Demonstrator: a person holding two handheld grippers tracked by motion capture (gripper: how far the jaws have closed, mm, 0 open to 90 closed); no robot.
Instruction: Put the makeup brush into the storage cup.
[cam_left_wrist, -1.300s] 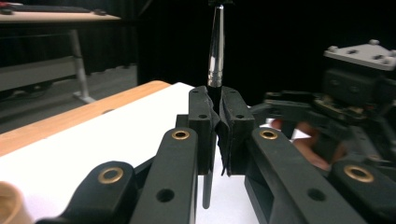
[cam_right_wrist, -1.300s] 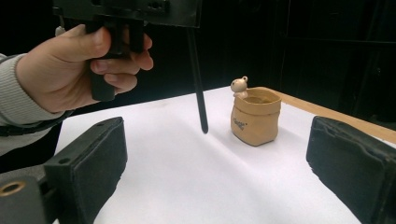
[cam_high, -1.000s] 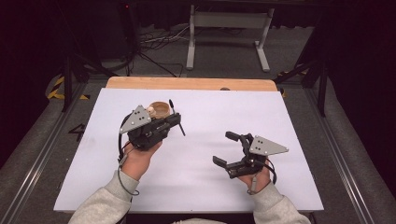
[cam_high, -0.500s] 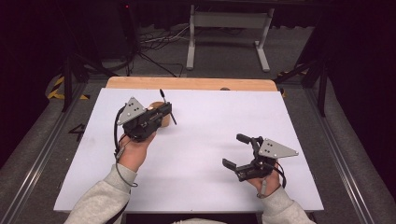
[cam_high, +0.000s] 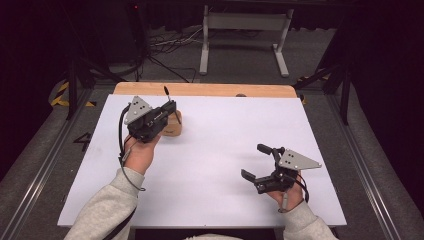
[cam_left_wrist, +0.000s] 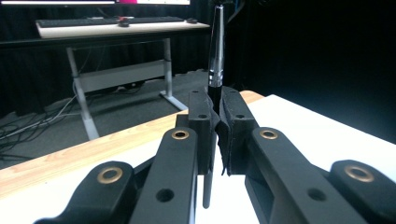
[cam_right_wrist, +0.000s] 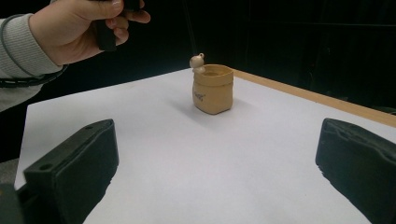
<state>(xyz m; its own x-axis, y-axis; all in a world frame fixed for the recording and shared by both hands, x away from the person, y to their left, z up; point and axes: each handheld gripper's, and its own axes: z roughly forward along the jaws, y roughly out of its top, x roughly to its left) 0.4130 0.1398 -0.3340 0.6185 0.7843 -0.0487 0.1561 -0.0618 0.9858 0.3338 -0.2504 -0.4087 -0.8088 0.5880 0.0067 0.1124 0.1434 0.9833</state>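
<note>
Left gripper (cam_high: 169, 106) has swung back over the tan pot (cam_high: 174, 125), clamped on an upright pen (cam_left_wrist: 215, 56), while right gripper (cam_high: 259, 161) hangs wide open, empty, near the counter's (cam_high: 215, 150) front.

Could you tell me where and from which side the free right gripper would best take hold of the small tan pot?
Probably across the tan pot's plain lower body, coming in level from the right gripper's side with its wide-open jaws either side. The pot stands upright; a small figure sits on its rim, so the top is awkward.
</note>
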